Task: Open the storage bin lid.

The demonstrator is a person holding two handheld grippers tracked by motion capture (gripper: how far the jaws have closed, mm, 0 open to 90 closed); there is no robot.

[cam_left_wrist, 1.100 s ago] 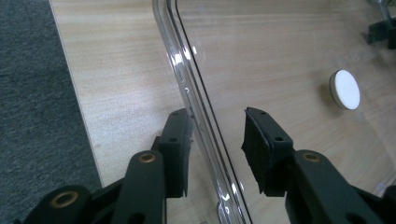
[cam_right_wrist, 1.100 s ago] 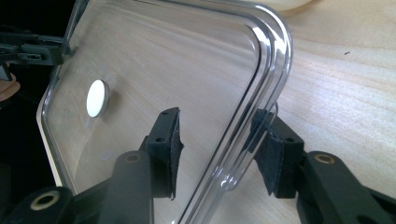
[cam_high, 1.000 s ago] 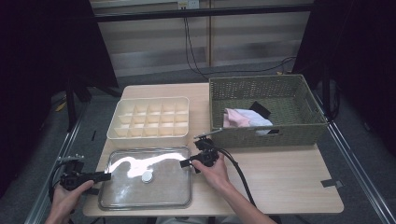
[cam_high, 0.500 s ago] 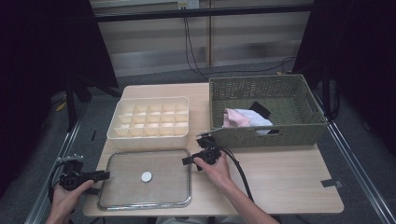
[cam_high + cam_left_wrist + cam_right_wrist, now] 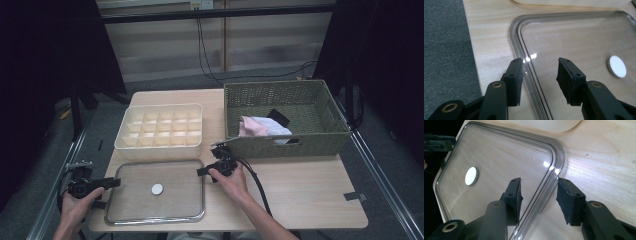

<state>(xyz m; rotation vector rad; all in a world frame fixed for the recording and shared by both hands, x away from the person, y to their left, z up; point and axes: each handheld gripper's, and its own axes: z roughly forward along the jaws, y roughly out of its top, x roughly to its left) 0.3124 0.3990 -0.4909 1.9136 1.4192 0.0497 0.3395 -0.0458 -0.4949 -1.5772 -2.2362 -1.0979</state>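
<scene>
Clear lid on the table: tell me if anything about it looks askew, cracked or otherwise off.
Nothing stands out. The clear lid lies flat on the table, roughly square to the cream divided box behind it, with no crack visible. Left gripper and right gripper each straddle an opposite rim, pads not pressing.

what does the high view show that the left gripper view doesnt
High view alone: the wicker basket with cloths, the divided tray, the right gripper at the lid's right edge, and both hands. Left gripper view alone: the left gripper close up, jaws apart astride the lid's rim, pads not pressing it. Both: the clear lid flat on the table, with its white knob.
</scene>
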